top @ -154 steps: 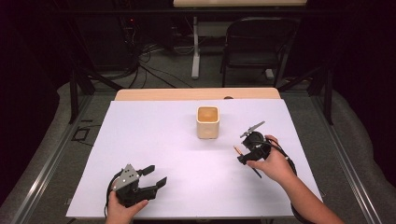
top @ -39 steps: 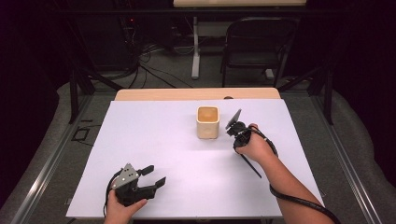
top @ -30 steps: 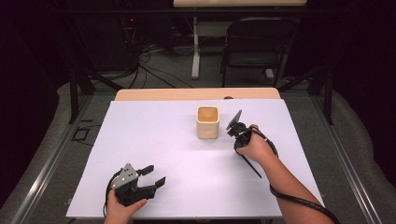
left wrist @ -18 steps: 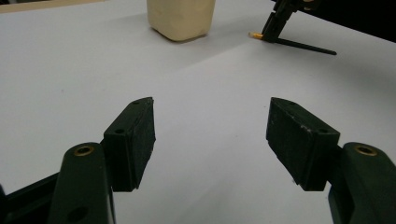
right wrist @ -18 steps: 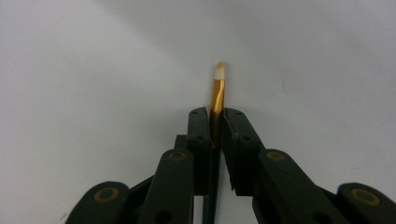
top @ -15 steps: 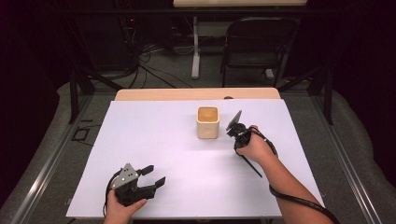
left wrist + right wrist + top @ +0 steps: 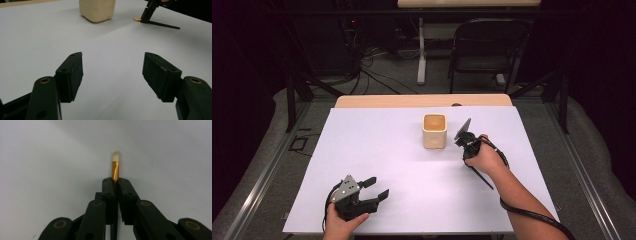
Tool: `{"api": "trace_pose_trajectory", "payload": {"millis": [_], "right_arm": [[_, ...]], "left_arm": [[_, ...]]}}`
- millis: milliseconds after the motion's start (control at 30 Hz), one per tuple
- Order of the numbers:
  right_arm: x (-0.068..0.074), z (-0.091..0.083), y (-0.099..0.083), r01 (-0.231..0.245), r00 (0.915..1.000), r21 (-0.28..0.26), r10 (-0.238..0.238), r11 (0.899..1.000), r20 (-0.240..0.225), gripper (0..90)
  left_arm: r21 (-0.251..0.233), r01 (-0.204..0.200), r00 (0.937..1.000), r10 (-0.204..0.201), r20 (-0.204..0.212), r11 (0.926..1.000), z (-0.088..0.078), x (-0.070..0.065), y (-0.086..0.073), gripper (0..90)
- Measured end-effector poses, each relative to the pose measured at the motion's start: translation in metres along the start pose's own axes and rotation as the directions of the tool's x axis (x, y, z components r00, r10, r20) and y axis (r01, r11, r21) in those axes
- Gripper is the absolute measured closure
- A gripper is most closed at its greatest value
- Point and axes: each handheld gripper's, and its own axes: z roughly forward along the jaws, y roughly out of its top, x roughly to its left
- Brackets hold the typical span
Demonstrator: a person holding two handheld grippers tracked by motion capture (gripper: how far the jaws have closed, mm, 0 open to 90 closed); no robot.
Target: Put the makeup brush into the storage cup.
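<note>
A paintbrush with a gold ferrule (image 7: 115, 171), a pale tip and a thin black handle (image 7: 482, 180) lies on the white table cover, just right of a cream square cup (image 7: 434, 130). My right gripper (image 7: 467, 144) points down at the brush's front end. In the right gripper view its jaws (image 7: 116, 180) have just been closing and are shut on the ferrule, with the tip sticking out past them. My left gripper (image 7: 379, 186) rests at the near left, open, with nothing between its pads (image 7: 72, 72). The left gripper view shows the cup (image 7: 97, 10) and brush handle (image 7: 162, 24) far off.
The white cover (image 7: 377, 145) spans the table, with a strip of bare wood (image 7: 412, 101) along the far edge. A black folding chair (image 7: 489, 50) and cables stand on the floor beyond the table.
Since the oldest frame my right hand has moved left and farther away, to a spot beside the cup over the brush's tip end. Over the last second nothing has visibly moved.
</note>
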Motion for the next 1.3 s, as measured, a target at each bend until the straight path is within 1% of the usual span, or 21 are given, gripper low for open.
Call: {"api": "trace_pose_trajectory", "payload": {"millis": [167, 233, 333, 367, 467, 533, 733, 767, 800, 833, 867, 900, 1000, 1033, 1067, 1100, 1133, 1167, 1200, 1267, 1300], "right_arm": [[-0.001, 0.0, 0.0, 0.002, 1.0, 0.0, -0.002, 1.0, 0.001, 83.8], [-0.001, -0.001, 0.001, -0.002, 1.0, 0.012, 0.002, 1.0, 0.006, 83.8], [-0.001, -0.002, 0.001, -0.001, 1.0, 0.013, 0.001, 1.0, 0.008, 83.9], [-0.001, -0.003, 0.0, -0.003, 1.0, -0.009, 0.003, 1.0, 0.004, 83.9], [0.0, -0.008, 0.001, 0.004, 1.0, -0.004, -0.004, 1.0, 0.007, 84.0], [0.002, -0.01, 0.0, -0.021, 0.9998, -0.017, 0.021, 1.0, 0.001, 84.0], [0.003, -0.02, 0.0, -0.006, 0.9999, -0.031, 0.007, 1.0, 0.009, 84.0], [0.001, -0.022, 0.0, 0.013, 0.9998, -0.031, -0.012, 0.999, 0.013, 84.0], [0.002, -0.023, 0.0, 0.01, 0.9999, -0.035, -0.009, 0.999, 0.014, 84.0], [0.003, -0.024, 0.0, -0.016, 0.9998, -0.034, 0.016, 0.999, 0.011, 84.0], [0.001, -0.026, 0.0, 0.016, 0.9998, -0.035, -0.016, 0.999, 0.015, 84.0], [0.002, -0.026, 0.0, 0.004, 0.9999, -0.038, -0.003, 0.999, 0.013, 84.0], [0.002, -0.032, 0.0, 0.03, 0.9993, -0.015, -0.03, 0.999, 0.021, 84.0], [0.004, -0.031, -0.001, -0.004, 1.0, -0.047, 0.005, 0.999, 0.008, 84.0], [0.003, -0.032, -0.001, 0.019, 0.9998, -0.054, -0.019, 0.998, 0.008, 84.0], [0.004, -0.034, -0.002, 0.024, 0.9997, -0.049, -0.023, 0.999, 0.007, 84.0], [0.005, -0.035, -0.002, 0.017, 0.9999, -0.064, -0.017, 0.998, 0.002, 84.0], [0.005, -0.038, -0.002, 0.021, 0.9998, -0.055, -0.021, 0.998, 0.002, 84.0], [0.006, -0.038, -0.003, 0.024, 0.9997, -0.077, -0.024, 0.997, 0.002, 84.0], [0.007, -0.041, -0.005, 0.033, 0.9994, -0.091, -0.034, 0.995, -0.005, 84.0], [0.009, -0.042, -0.005, 0.026, 0.9996, -0.099, -0.028, 0.995, -0.011, 84.0]], "left_arm": [[-0.002, 0.001, 1.0, -0.001, -0.004, 1.0, 0.0, 0.0, 0.0, 32.8], [-0.002, 0.001, 1.0, -0.001, -0.004, 1.0, 0.0, 0.0, 0.0, 32.9], [-0.001, 0.002, 1.0, -0.002, -0.005, 1.0, 0.0, 0.0, 0.0, 32.9], [-0.001, 0.001, 1.0, -0.001, -0.006, 1.0, 0.0, 0.001, 0.0, 32.9], [-0.001, 0.003, 1.0, -0.003, -0.005, 1.0, 0.0, 0.001, 0.0, 32.9], [-0.003, 0.004, 1.0, -0.004, -0.004, 1.0, 0.0, 0.001, 0.0, 32.9], [-0.001, 0.003, 1.0, -0.003, -0.005, 1.0, -0.001, 0.001, 0.0, 32.9], [-0.001, 0.003, 1.0, -0.003, -0.005, 1.0, -0.001, 0.001, 0.0, 32.9], [-0.001, 0.003, 1.0, -0.003, -0.005, 1.0, -0.001, 0.001, 0.0, 32.9], [-0.001, 0.003, 1.0, -0.003, -0.005, 1.0, -0.001, 0.001, 0.0, 32.9], [0.0, 0.003, 1.0, -0.003, -0.005, 1.0, -0.001, 0.001, 0.0, 32.9], [0.0, 0.002, 1.0, -0.002, -0.005, 1.0, -0.001, 0.001, 0.0, 32.9], [-0.001, 0.005, 1.0, -0.005, -0.006, 1.0, -0.001, 0.001, 0.0, 32.9], [-0.001, 0.005, 1.0, -0.005, -0.007, 1.0, -0.001, 0.001, 0.0, 32.9], [-0.003, 0.007, 1.0, -0.007, -0.007, 1.0, -0.001, 0.001, 0.0, 32.9], [-0.003, 0.006, 1.0, -0.006, -0.007, 1.0, -0.001, 0.001, 0.0, 32.9], [-0.003, 0.006, 1.0, -0.006, -0.008, 1.0, -0.001, 0.001, 0.0, 32.9], [-0.003, 0.006, 1.0, -0.006, -0.008, 1.0, -0.001, 0.001, 0.0, 32.9], [-0.003, 0.006, 1.0, -0.006, -0.008, 1.0, -0.001, 0.001, 0.0, 32.9], [-0.003, 0.006, 0.9999, -0.006, -0.009, 1.0, -0.001, 0.001, 0.0, 32.9], [-0.003, 0.006, 0.9999, -0.006, -0.009, 1.0, -0.001, 0.001, 0.0, 32.9]]}}
